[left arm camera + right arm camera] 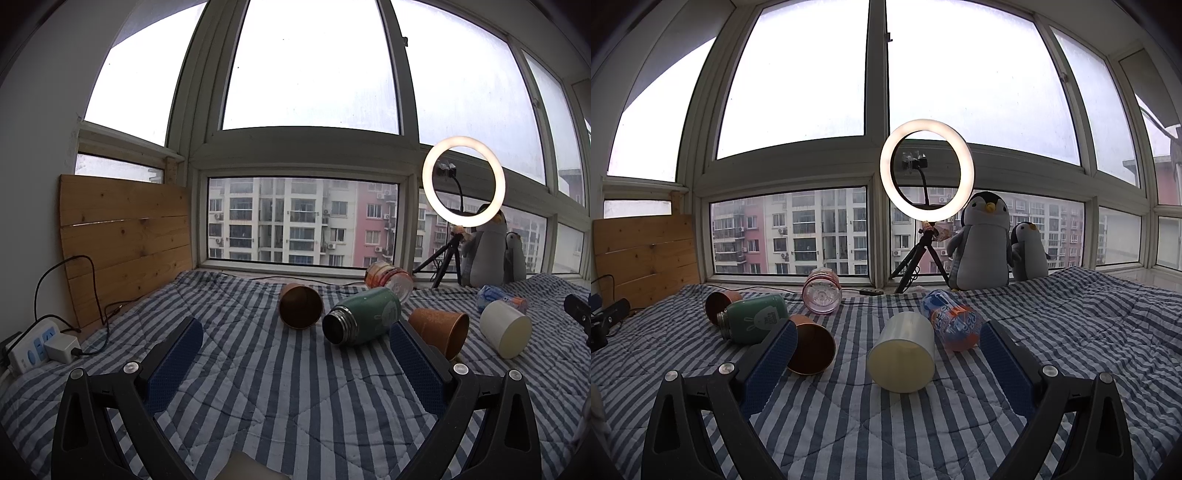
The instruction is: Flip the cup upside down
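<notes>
Toppled cups (902, 358), insides unseen.

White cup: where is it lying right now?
The white cup lies on its side on the striped blanket, centred ahead of the open right gripper, between a brown cup and a blue-orange bottle.

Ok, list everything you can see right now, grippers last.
copper cups: 2, copper-brown, on their sides, left of centre.
green flask: 1, on its side between the copper cups.
white cup: 1, on its side, centre.
pink cup: 1, clear pink, on its side near the window.
printed cup: 1, blue-orange, on its side.
ring light: 1, lit, on a tripod.
penguins: 2, grey, windowsill.
power strip: 1, white, far left.
left hand-held gripper: open, empty.
right hand-held gripper: open, empty.
</notes>
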`<move>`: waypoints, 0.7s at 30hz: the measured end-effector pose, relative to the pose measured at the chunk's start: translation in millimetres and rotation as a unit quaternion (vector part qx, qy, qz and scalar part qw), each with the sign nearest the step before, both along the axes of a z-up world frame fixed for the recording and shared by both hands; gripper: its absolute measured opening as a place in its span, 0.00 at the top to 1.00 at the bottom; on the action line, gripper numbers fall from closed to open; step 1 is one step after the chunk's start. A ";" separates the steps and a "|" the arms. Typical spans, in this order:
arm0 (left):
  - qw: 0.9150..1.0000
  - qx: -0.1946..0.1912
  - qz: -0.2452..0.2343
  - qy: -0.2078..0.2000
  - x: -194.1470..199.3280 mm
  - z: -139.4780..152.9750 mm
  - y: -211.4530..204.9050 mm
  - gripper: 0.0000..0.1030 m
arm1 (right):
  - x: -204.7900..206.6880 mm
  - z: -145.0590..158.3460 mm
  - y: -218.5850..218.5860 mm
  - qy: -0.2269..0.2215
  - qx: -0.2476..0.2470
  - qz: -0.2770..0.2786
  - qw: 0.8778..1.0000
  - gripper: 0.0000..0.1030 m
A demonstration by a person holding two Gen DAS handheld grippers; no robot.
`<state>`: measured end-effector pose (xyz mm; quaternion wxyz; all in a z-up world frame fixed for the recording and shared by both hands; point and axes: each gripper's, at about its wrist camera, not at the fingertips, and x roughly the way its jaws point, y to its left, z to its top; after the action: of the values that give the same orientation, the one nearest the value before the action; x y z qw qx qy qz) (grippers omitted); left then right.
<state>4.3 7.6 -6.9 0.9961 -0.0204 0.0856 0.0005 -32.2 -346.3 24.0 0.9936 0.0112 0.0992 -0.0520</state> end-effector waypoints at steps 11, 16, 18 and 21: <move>1.000 -0.005 -0.003 0.017 8.5 0.0 -2.6 0.00 | 0.5 0.7 -1.5 -0.001 0.000 -0.002 1.000 0.05; 0.996 0.001 -0.026 0.084 38.3 5.5 7.4 0.00 | -1.9 1.8 2.1 -0.006 -0.008 0.005 1.000 0.05; 0.994 0.030 -0.012 0.100 55.4 16.5 15.4 0.00 | -5.6 4.6 9.9 -0.011 -0.024 0.011 1.000 0.05; 0.993 0.049 0.010 0.109 81.4 37.2 36.0 0.00 | -6.0 9.4 23.5 -0.002 -0.038 0.038 0.999 0.05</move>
<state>85.7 43.6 30.3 0.9805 0.0281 0.1938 0.0170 -38.2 -322.8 33.4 0.9948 -0.0303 0.0958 -0.0178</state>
